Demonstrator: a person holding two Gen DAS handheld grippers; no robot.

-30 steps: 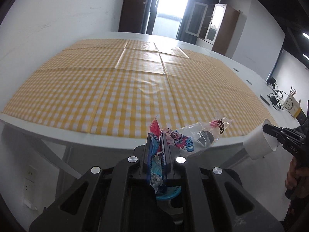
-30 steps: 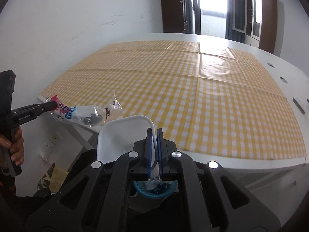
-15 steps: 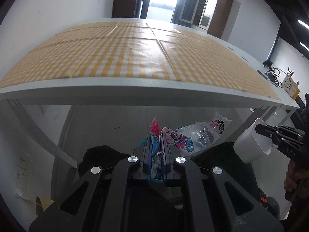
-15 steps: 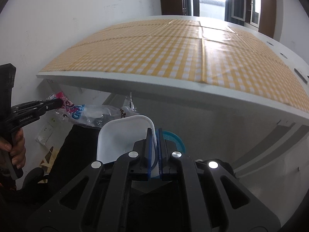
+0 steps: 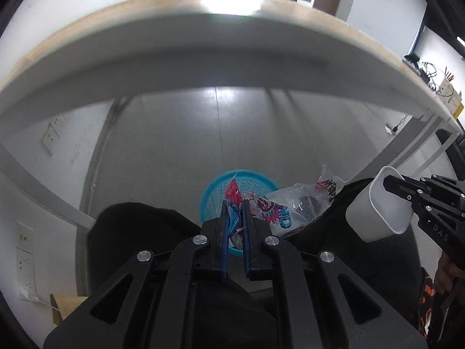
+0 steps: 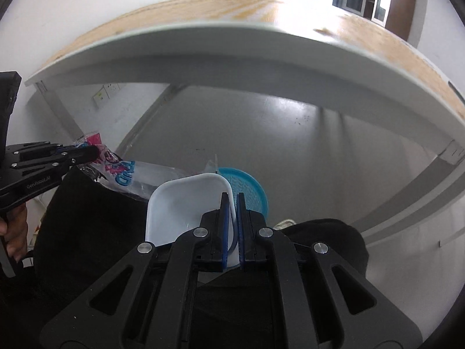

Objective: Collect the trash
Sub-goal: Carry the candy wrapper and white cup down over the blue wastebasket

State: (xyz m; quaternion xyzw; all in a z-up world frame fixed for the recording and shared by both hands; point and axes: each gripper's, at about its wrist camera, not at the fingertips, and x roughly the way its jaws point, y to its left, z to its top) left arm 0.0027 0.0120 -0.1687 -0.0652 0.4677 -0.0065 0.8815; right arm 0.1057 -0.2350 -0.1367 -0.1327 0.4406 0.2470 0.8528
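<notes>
Left gripper fingers clamped on crinkly clear-and-pink plastic snack wrapper, trailing right of fingers. Right gripper fingers pinch rim of white plastic square cup. Round blue mesh bin on floor beyond fingertips. Risk: light wrapper drifts off-target; cup bounces off bin rim.

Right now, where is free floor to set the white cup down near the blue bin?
Bare grey floor lies beyond the blue bin, toward the table legs. Nearer, it is crowded: the white cup, the plastic wrapper and dark clothing.
</notes>
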